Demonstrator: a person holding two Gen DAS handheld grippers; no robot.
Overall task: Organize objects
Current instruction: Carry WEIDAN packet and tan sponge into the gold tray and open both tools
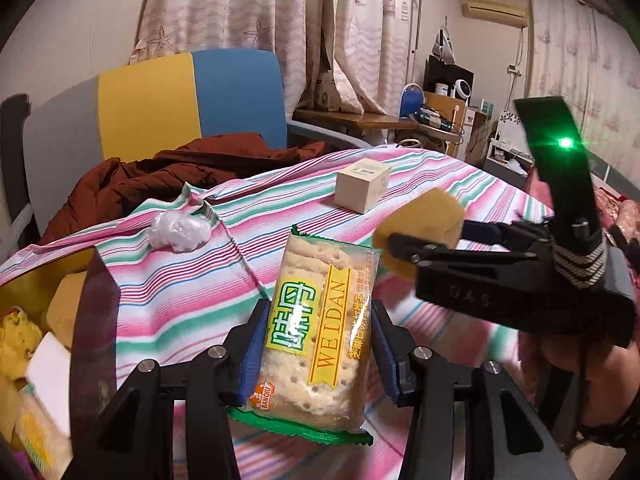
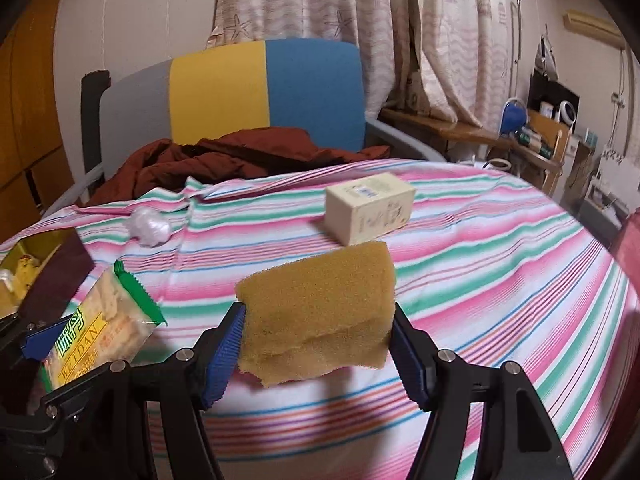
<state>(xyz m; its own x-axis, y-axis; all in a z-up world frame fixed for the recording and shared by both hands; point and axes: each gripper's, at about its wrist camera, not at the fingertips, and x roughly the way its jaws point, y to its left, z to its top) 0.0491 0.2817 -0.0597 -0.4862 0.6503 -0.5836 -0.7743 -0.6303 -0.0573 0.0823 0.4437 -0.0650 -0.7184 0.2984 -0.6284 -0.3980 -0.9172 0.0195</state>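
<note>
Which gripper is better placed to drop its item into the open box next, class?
Left, probably. The left gripper holds the cracker packet, and the open box lies at its left edge; the right gripper, holding the sponge, sits farther away.

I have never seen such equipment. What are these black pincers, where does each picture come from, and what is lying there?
They are two hand-held grippers, each carrying a camera that looks along its fingers. In the left camera's picture, the left gripper clamps a packet of Weidan crackers. In the right camera's picture, the right gripper squeezes a yellow-brown sponge. On the pink and green striped cloth lie a small cream cardboard box and a crumpled white plastic ball. At the left stands an open yellow container.
</note>
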